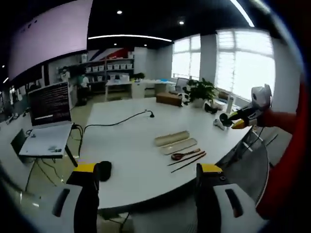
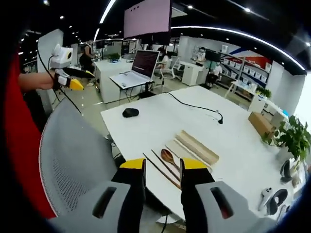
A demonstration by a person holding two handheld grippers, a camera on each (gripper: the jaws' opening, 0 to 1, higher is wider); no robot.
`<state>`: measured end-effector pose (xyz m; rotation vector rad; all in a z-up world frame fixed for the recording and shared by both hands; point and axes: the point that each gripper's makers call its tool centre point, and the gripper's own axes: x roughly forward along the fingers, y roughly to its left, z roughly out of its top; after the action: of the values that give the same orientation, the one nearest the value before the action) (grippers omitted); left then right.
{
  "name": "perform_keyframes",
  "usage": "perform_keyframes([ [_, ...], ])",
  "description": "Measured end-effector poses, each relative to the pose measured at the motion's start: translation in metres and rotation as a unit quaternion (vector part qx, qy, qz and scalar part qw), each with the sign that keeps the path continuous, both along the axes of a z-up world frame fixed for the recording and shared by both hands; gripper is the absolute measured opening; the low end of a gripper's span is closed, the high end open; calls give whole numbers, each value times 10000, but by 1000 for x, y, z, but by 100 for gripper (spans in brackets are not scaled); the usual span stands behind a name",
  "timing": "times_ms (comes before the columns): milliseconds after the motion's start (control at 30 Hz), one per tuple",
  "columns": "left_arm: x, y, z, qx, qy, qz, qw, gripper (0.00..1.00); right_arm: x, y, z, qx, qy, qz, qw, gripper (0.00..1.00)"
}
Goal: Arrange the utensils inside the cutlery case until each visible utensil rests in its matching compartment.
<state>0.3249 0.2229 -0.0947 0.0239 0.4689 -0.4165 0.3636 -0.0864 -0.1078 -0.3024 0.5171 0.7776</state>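
Nothing has been picked up yet. The case [image 2: 197, 146] lies open on the white desk [image 2: 233, 126], near the front edge, as two long tan halves side by side. Just beside it lie a wooden spoon [image 2: 168, 157] and two thin chopsticks [image 2: 158, 168]. They are on the desk, not in the case, so the whole job looks still to do.

The right gripper [image 2: 163, 170] is held back from the desk, above a grey mesh chair [image 2: 73, 155], and points right at the spoon. Its fingers are a little apart and hold nothing. That looks like a good spot to reach in from.

The left gripper [image 1: 148, 174] is held farther off, on another side of the desk. Its fingers are wide apart and empty too. From there you see the case [image 1: 175, 141], the spoon [image 1: 184, 155] and the chopsticks [image 1: 187, 161] well away.

Other things sit on the desk: a black mouse [image 2: 130, 112], a black cable [image 2: 194, 107], a brown box [image 2: 262, 124] and a plant [image 2: 291, 138]. They are all well apart from the case. The chair is what stands between the right gripper and the desk.
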Motion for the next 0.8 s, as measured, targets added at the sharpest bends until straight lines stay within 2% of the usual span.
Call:
perform_keyframes([
  [67,0,-1,-1,146,-27,-130,9998,85,-3,0,6,-37,-160,-11,9999,24],
  [100,-4,-3,-8,240,197,-337,9989,85,-5,1,6,-49,-154,-16,9999,23],
  [133,-2,-3,-9,219,241,-366,9988,85,-5,2,7,-69,-238,16,9997,21],
  [200,2,-3,-9,139,253,-396,9988,87,-6,5,6,12,-182,77,9998,25],
  [267,5,0,-8,157,290,-320,9989,92,-4,5,7,307,27,-158,9994,29],
  [300,6,0,-3,102,210,-278,9993,94,-2,5,10,373,-29,-201,9991,30],
  [333,7,-1,2,-4,86,-260,9996,94,-2,6,16,449,-184,-143,9987,29],
  [367,9,-3,6,-125,-1,-256,9996,94,-2,7,17,487,-214,-145,9985,30],
  [433,11,-8,14,-553,-161,-223,9981,96,-2,6,18,451,-319,-117,9984,31],
  [467,10,-13,18,-851,-141,-268,9959,98,0,4,15,364,-332,-202,9986,31],
  [533,8,-19,23,-1017,-172,-432,9937,95,1,1,9,258,-236,-293,9990,31],
  [633,8,-15,19,-588,-188,-461,9970,92,3,2,8,250,-230,-347,9988,32],
  [700,7,-15,19,-562,-198,-473,9971,95,2,4,7,213,-195,-274,9992,35],
  [800,7,-10,16,-557,-163,-408,9975,94,1,2,4,-197,-243,-97,9995,34],
])
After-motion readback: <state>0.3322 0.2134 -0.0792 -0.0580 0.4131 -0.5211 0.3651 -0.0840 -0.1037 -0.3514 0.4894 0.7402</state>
